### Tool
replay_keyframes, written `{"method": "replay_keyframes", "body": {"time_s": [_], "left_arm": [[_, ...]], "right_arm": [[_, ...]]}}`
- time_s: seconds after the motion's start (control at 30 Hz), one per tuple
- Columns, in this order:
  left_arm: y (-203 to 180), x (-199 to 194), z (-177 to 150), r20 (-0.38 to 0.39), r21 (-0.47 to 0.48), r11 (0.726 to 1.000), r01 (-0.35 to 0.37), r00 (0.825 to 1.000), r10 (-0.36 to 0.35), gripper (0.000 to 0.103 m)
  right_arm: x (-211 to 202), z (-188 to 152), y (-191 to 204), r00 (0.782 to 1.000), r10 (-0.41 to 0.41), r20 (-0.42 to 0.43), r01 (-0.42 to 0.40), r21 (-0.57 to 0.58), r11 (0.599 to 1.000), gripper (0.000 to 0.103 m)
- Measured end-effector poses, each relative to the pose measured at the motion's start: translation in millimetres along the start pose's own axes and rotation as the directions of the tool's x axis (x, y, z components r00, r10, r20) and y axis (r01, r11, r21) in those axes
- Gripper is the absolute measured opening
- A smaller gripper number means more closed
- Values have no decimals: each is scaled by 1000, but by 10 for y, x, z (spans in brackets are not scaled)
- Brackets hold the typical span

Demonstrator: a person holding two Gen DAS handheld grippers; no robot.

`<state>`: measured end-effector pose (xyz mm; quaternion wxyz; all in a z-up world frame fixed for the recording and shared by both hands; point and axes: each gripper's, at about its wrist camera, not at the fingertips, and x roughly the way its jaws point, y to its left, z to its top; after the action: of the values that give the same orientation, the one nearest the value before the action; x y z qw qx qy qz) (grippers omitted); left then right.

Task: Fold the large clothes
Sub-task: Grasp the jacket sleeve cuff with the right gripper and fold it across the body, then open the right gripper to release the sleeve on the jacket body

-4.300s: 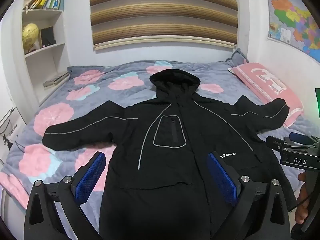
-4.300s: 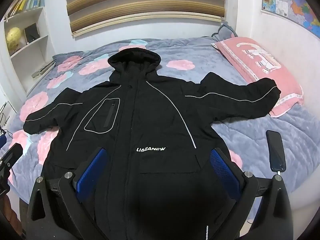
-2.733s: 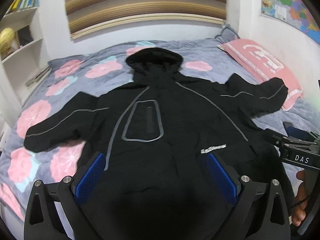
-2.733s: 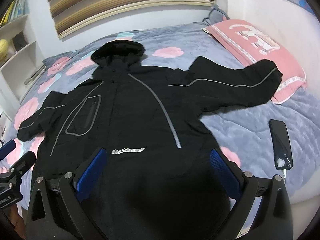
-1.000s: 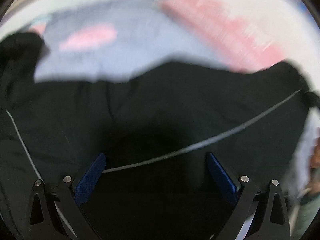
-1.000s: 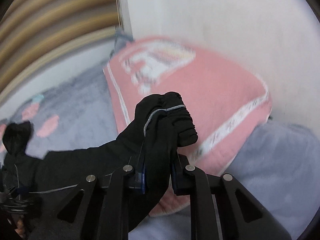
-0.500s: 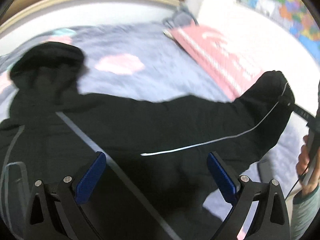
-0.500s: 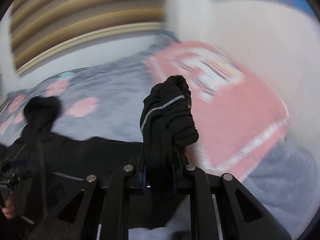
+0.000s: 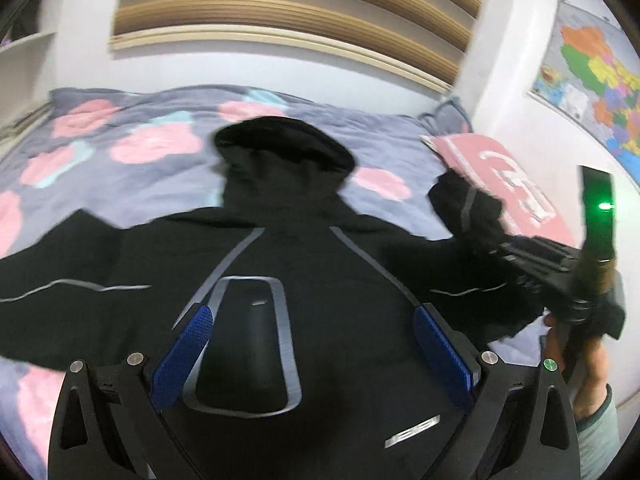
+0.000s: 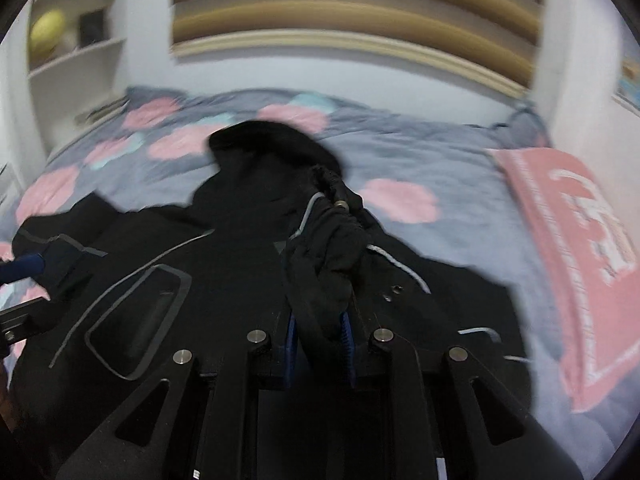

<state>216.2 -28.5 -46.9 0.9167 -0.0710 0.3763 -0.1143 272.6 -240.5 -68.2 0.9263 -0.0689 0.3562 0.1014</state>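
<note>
- Black hooded jacket (image 9: 312,280): lies face up on the bed (image 9: 120,184), hood toward the wall, front pocket panel showing.
- Right gripper (image 10: 318,340): clamped on the bunched cuff (image 10: 332,248) of one sleeve, held up over the jacket's chest.
- Left gripper (image 9: 308,356): blue pads spread wide, nothing between them, poised above the lower front.
- Other sleeve (image 9: 60,280): spread flat to the side, not yet folded.
- Progress, as judged: early; first sleeve fold under way, not laid down. Second sleeve, body folds and hood remain.
- Pink pillow (image 10: 580,248): at the bed's right edge, beside the jacket, clear of the fold path.
- Surroundings: striped blind (image 9: 300,12), wall map (image 9: 592,76), shelf with yellow globe (image 10: 48,32); all well apart.
- Obstruction: none visible on the jacket; motion blur limits detail.
</note>
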Motion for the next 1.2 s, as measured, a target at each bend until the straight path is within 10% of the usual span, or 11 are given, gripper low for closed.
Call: {"method": "replay_keyframes", "body": {"time_s": [0.53, 0.6, 0.8, 1.2], "left_arm": [[1183, 88, -480, -59, -149, 988, -47, 998, 39, 100], [1242, 126, -485, -66, -166, 985, -38, 997, 27, 100], [1162, 225, -447, -87, -153, 988, 15, 996, -28, 100], [720, 1251, -102, -200, -183, 979, 88, 972, -125, 100]], "right_arm": [[1416, -458, 1801, 975, 42, -218, -90, -217, 972, 39], [1360, -444, 1756, 968, 92, -233, -140, -199, 970, 55], [594, -411, 1290, 969, 206, -136, -221, -109, 969, 57], [-164, -892, 125, 996, 65, -60, -60, 94, 994, 66]]}}
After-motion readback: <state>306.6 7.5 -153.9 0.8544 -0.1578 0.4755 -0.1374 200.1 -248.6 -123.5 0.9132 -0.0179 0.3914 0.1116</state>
